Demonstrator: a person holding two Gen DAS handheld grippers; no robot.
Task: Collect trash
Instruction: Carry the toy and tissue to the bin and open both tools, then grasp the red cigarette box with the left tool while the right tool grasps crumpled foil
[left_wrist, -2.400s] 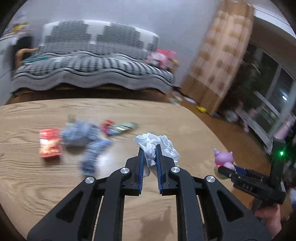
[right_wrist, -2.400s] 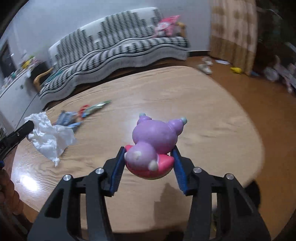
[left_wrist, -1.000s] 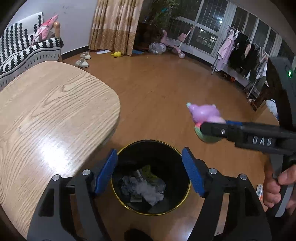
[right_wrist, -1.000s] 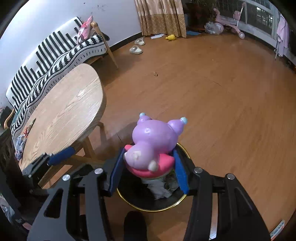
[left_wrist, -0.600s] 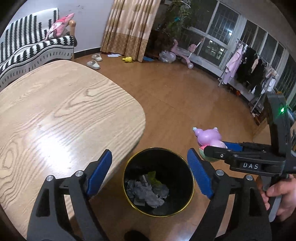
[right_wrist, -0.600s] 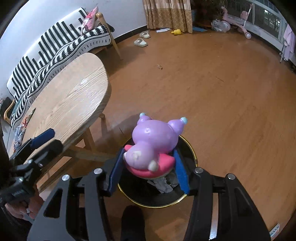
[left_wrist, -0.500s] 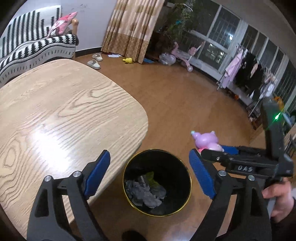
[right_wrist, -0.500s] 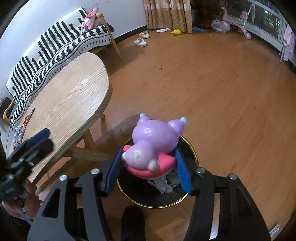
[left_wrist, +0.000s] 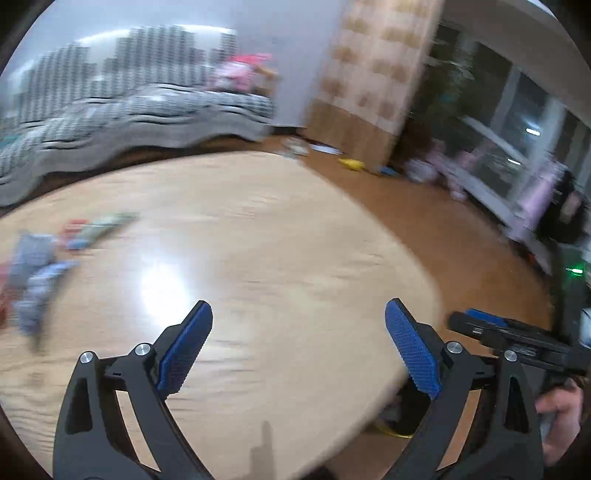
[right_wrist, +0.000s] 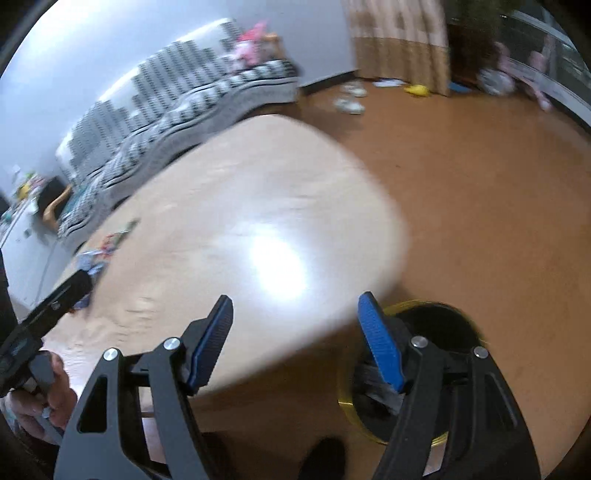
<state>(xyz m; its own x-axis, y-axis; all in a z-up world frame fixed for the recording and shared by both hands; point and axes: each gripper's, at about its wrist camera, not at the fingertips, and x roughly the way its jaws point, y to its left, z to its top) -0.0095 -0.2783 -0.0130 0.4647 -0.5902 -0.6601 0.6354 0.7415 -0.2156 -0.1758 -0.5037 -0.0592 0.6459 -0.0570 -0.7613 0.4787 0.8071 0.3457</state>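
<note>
Both views are blurred by motion. My left gripper (left_wrist: 297, 334) is open and empty above the near part of the wooden table (left_wrist: 258, 229). Several wrappers (left_wrist: 40, 254) lie on the table at the far left; they also show small in the right wrist view (right_wrist: 99, 254). My right gripper (right_wrist: 293, 332) is open and empty over the table's corner, with the black gold-rimmed bin (right_wrist: 439, 321) on the floor just behind its right finger. The right gripper also shows at the right edge of the left wrist view (left_wrist: 480, 326).
A striped sofa (left_wrist: 129, 110) stands behind the table. A curtain (left_wrist: 369, 74) and windows are at the right. Slippers (right_wrist: 349, 99) and a yellow toy (right_wrist: 417, 89) lie on the wood floor (right_wrist: 480, 166). The bin's rim shows under the table edge (left_wrist: 391, 430).
The purple toy has left my right gripper, which is now open. Both grippers have swung up from the bin back toward the table and its wrappers.
</note>
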